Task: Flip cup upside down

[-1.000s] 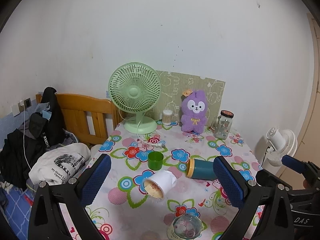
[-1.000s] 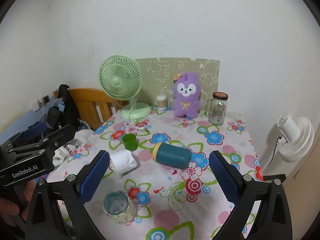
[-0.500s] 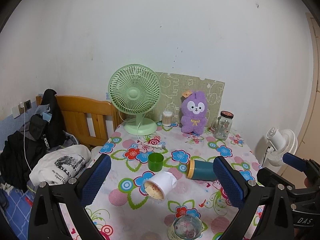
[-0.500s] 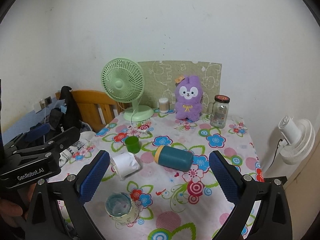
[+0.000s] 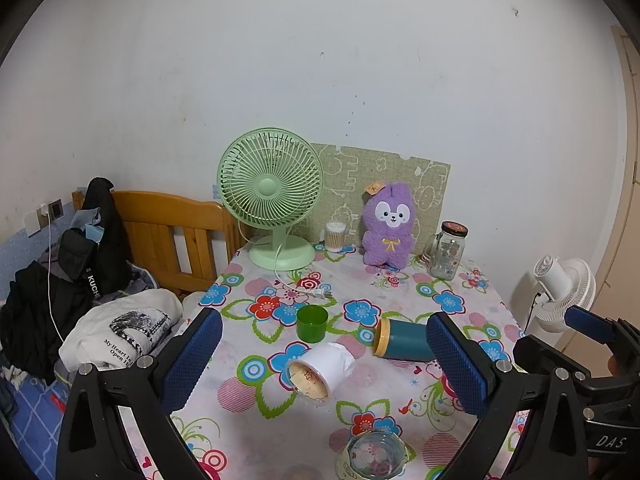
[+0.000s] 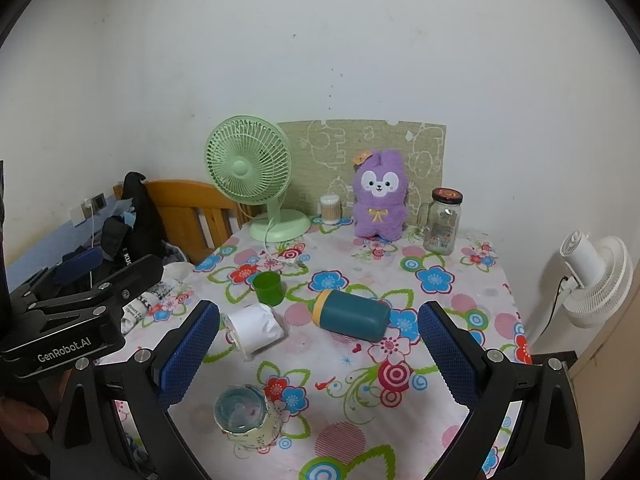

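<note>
A small green cup (image 5: 311, 322) stands upright with its mouth up in the middle of the flowered table; it also shows in the right wrist view (image 6: 268, 288). A white paper cup (image 5: 319, 372) lies on its side in front of it (image 6: 254, 326). A teal cup with a yellow rim (image 5: 402, 339) lies on its side to the right (image 6: 352, 315). A glass cup (image 5: 374, 458) with a floral sleeve stands at the near edge (image 6: 244, 414). My left gripper (image 5: 324, 364) and right gripper (image 6: 318, 358) are both open and empty, held above the near side of the table.
A green desk fan (image 5: 272, 196), a cotton-swab jar (image 5: 335, 236), a purple plush toy (image 5: 388, 226) and a glass jar (image 5: 446, 250) stand along the back wall. The fan's cord and plug (image 5: 316, 290) lie behind the green cup. A wooden bed frame (image 5: 172, 236) with clothes is at left; a white fan (image 5: 564, 292) at right.
Both grippers have risen and drawn back slightly, so the table objects sit a little lower in both views. Nothing on the table has moved.
</note>
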Demonstrator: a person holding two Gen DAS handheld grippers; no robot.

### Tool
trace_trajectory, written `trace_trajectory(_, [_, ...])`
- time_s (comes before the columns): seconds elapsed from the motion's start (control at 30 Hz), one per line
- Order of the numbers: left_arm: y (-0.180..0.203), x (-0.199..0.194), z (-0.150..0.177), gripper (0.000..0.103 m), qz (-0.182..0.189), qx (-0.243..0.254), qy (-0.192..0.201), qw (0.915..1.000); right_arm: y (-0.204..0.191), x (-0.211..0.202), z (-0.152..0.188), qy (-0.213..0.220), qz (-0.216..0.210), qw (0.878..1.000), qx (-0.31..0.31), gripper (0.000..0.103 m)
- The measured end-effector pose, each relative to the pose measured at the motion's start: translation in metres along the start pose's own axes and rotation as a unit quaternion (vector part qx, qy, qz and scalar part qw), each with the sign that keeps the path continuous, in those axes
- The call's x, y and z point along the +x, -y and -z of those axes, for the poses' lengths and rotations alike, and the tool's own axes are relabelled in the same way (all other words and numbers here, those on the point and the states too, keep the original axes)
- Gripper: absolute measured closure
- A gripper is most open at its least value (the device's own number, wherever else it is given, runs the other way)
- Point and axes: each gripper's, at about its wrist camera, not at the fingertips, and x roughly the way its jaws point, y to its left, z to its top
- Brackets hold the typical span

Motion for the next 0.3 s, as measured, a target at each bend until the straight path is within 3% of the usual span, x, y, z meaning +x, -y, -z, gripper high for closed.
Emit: trace_trajectory(0.3, [0.0012,-0.0038,0.0032,0.000,0.000,0.014,0.014,0.9998,0.0008,0.0008,0.0017,0.000,-0.004,1.000,0.002,0.003])
